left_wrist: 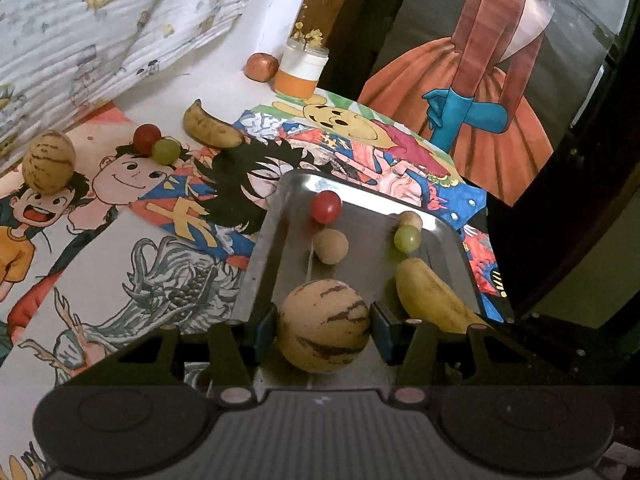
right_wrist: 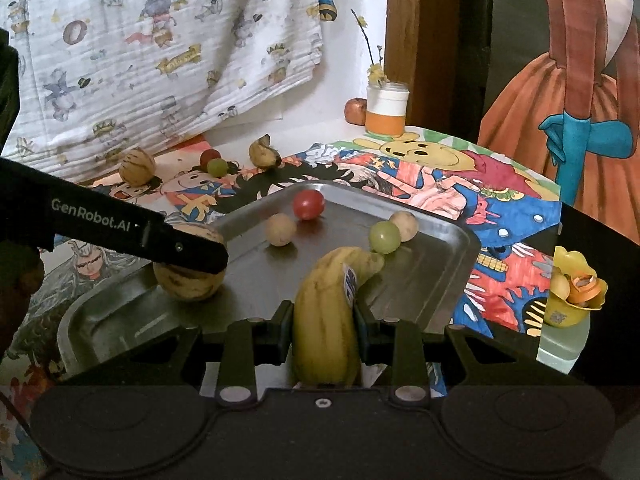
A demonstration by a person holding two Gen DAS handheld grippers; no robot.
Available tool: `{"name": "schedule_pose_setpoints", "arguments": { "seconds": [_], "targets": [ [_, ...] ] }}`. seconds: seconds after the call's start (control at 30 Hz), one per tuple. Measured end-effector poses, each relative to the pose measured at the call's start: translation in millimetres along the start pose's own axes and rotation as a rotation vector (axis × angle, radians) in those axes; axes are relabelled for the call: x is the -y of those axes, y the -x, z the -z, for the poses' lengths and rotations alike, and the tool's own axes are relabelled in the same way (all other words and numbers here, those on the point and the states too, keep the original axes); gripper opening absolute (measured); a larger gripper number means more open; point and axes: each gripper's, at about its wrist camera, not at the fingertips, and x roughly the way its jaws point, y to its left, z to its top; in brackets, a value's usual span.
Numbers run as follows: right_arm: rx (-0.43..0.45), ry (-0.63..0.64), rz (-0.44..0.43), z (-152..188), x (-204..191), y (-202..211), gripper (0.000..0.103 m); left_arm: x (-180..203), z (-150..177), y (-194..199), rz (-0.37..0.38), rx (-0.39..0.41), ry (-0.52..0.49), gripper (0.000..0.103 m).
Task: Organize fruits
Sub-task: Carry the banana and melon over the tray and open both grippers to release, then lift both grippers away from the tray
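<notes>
My left gripper is shut on a tan striped melon over the near edge of the metal tray. In the right wrist view that same melon shows under the left gripper's black finger. My right gripper is shut on a yellow banana whose tip rests inside the tray. In the tray lie a red tomato, a green grape and two small tan round fruits. A second banana lies outside the tray on the cartoon cloth.
Left of the tray, a second striped melon, a red tomato and a green grape sit on the cloth. At the back stand an apple and an orange-and-white jar. A yellow toy sits at the right.
</notes>
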Motion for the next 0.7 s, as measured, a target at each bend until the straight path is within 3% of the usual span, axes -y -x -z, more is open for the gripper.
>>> {"name": "schedule_pose_setpoints", "arguments": {
  "seconds": [0.3, 0.4, 0.5, 0.57, 0.7],
  "targets": [
    [0.022, -0.029, 0.001, 0.4, 1.4, 5.3, 0.035, -1.6, 1.7, 1.3, 0.007, -0.004, 0.008, 0.055],
    [0.028, -0.029, -0.001, -0.5, -0.1, 8.8, 0.041, -3.5, 3.4, 2.9, 0.006, -0.010, 0.017, 0.057],
    [0.033, -0.023, 0.002, 0.8, -3.7, 14.0, 0.049, -3.5, 3.9, 8.6, 0.015, -0.001, 0.022, 0.065],
    [0.044, -0.016, 0.012, 2.1, -7.0, 20.0, 0.061, -2.0, 4.0, 14.0, 0.010, 0.013, 0.017, 0.076],
    [0.062, 0.003, 0.044, 5.5, -15.3, 33.5, 0.077, -1.8, 5.2, 27.2, -0.011, 0.043, 0.018, 0.083]
  ]
}}
